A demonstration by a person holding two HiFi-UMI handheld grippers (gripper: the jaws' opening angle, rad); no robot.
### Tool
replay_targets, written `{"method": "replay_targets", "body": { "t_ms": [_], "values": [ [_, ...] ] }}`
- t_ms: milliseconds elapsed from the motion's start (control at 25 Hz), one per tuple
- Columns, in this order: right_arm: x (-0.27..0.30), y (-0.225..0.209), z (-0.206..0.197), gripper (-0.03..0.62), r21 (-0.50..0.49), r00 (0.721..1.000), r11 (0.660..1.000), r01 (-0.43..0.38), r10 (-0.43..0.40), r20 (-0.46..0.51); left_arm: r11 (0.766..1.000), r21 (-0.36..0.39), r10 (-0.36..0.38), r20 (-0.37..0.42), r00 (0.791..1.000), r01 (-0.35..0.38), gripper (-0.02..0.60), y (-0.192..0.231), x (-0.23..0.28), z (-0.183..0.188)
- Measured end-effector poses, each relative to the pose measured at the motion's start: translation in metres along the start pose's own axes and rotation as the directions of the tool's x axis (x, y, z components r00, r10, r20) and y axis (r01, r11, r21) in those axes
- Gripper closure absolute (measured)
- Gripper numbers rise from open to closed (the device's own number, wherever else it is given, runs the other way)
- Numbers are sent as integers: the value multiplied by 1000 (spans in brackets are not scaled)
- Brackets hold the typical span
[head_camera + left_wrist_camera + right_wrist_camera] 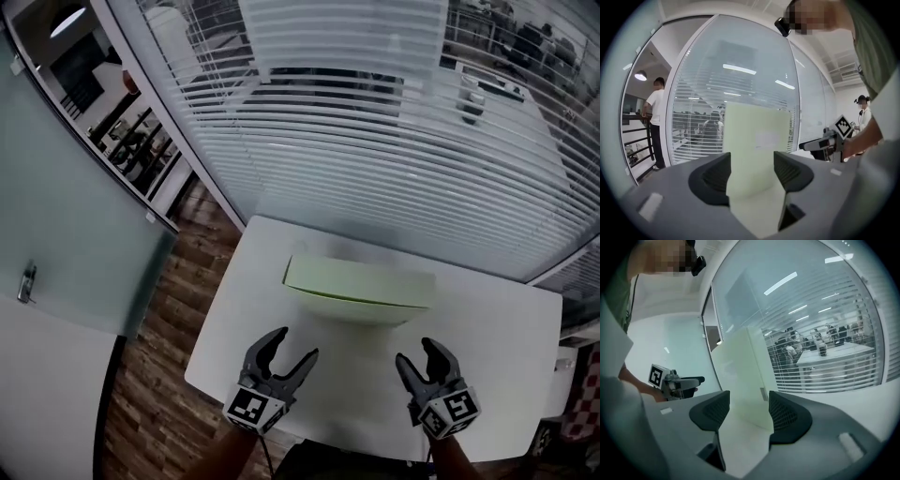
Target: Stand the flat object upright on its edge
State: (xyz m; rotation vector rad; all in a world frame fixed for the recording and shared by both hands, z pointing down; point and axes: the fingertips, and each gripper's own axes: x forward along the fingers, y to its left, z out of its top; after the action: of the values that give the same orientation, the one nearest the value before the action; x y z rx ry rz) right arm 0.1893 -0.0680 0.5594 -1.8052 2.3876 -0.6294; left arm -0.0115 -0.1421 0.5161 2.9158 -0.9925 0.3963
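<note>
A pale green flat board (361, 286) stands upright on its long edge in the middle of the white table (497, 328). My left gripper (295, 345) is open near the table's front edge, short of the board and apart from it. My right gripper (416, 353) is open too, at the front right, also clear of the board. In the left gripper view the board (754, 140) rises beyond the open left gripper (751, 176), with nothing between the pads. In the right gripper view the board (743, 376) stands beyond the open right gripper (749, 413).
A curved glass wall with white blinds (375, 141) runs just behind the table. Wooden floor (155, 375) lies to the left, beside a frosted glass door (56, 262). A person in a white shirt (655, 117) stands beyond the glass.
</note>
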Motion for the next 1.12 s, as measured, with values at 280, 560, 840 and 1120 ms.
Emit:
{"method": "replay_targets", "body": {
  "t_ms": [280, 560, 840, 1120],
  "values": [
    [-26, 9, 10, 386, 41, 996, 995, -87, 86, 11, 1000, 12, -13, 25, 1000, 13, 310, -46, -5, 17],
    [-54, 14, 13, 399, 37, 992, 992, -122, 122, 14, 1000, 3, -21, 30, 999, 21, 318, -83, -6, 26],
    [-74, 20, 30, 401, 15, 991, 991, -131, 130, 35, 999, 14, -49, 40, 998, 49, 319, -103, -2, 39],
    [-104, 15, 36, 401, 30, 992, 993, -117, 116, 51, 998, 36, -61, 53, 997, 59, 320, -126, -4, 50]
  ]
}}
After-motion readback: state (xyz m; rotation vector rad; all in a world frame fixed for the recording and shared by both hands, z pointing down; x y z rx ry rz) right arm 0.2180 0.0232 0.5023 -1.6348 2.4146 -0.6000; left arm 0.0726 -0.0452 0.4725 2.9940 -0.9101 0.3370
